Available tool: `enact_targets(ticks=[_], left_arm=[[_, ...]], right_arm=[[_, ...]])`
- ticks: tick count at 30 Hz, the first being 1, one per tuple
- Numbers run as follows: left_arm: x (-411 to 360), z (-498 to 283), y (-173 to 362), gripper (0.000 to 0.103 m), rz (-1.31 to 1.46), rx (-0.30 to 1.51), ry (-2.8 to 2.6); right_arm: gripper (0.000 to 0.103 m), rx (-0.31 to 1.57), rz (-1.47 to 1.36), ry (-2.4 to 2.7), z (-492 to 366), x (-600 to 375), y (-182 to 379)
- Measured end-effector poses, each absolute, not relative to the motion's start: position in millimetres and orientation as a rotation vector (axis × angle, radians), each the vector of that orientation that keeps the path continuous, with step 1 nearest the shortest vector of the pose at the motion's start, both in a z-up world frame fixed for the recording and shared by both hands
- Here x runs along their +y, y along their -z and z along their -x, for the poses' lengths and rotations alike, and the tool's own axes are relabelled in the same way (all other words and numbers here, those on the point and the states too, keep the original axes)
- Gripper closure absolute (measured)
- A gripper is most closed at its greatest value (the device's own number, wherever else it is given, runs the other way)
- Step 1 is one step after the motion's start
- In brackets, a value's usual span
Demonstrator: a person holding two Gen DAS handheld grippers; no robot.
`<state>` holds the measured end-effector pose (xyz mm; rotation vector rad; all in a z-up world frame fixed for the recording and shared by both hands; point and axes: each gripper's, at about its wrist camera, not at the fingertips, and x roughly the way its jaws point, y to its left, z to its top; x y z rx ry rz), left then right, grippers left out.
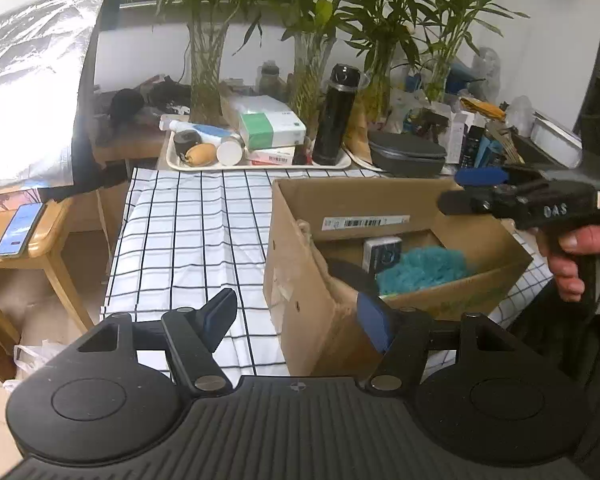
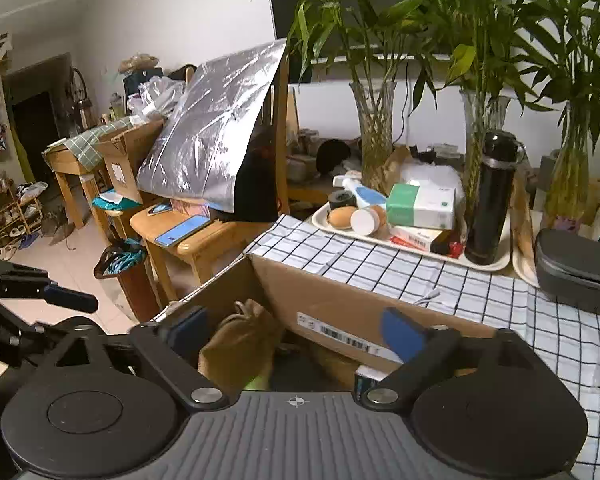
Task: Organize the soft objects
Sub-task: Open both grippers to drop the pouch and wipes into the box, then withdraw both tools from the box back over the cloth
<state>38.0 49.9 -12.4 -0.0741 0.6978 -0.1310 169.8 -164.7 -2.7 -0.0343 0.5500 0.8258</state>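
We see our right gripper (image 2: 298, 332) spread wide and empty over the cardboard box (image 1: 296, 240), where the tan pouch (image 2: 240, 340) and teal fluffy thing (image 1: 420, 266) lie, the left gripper (image 1: 296, 316) half open and empty, so we judge a drop done and another soft item next.

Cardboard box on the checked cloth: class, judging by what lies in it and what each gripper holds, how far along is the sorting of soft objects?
Done: a teal fluffy item and a tan cloth bag already lie inside the cardboard box. In hand: nothing; the right gripper stands open over the box, and the left gripper is open and empty near the box's corner. Left: no other soft item shows on the checked cloth, so little seems to remain.
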Motion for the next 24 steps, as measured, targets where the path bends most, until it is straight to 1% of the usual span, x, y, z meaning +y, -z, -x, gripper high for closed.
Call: enact_targets(ticks=[4, 5, 15, 24], left_arm=[[48.5, -45.7, 10.3, 0.037, 0.084, 0.694, 0.123], [48.3, -48.3, 10.1, 0.037, 0.086, 0.697, 0.121], [42.9, -65.4, 12.5, 0.037, 0.055, 0.704, 0.114], [37.8, -75.5, 16.2, 0.037, 0.029, 0.711, 0.11]], right_arm=[[0.002, 0.538, 0.028, -0.798, -172.6, -177.3, 7.8], [0.0, 0.535, 0.029, -0.784, -173.5, -179.7, 8.2], [0.0, 0.529, 0.075, -0.675, -177.5, -196.2, 17.2], [0.0, 0.561, 0.033, -0.565, -187.0, -213.5, 23.8]])
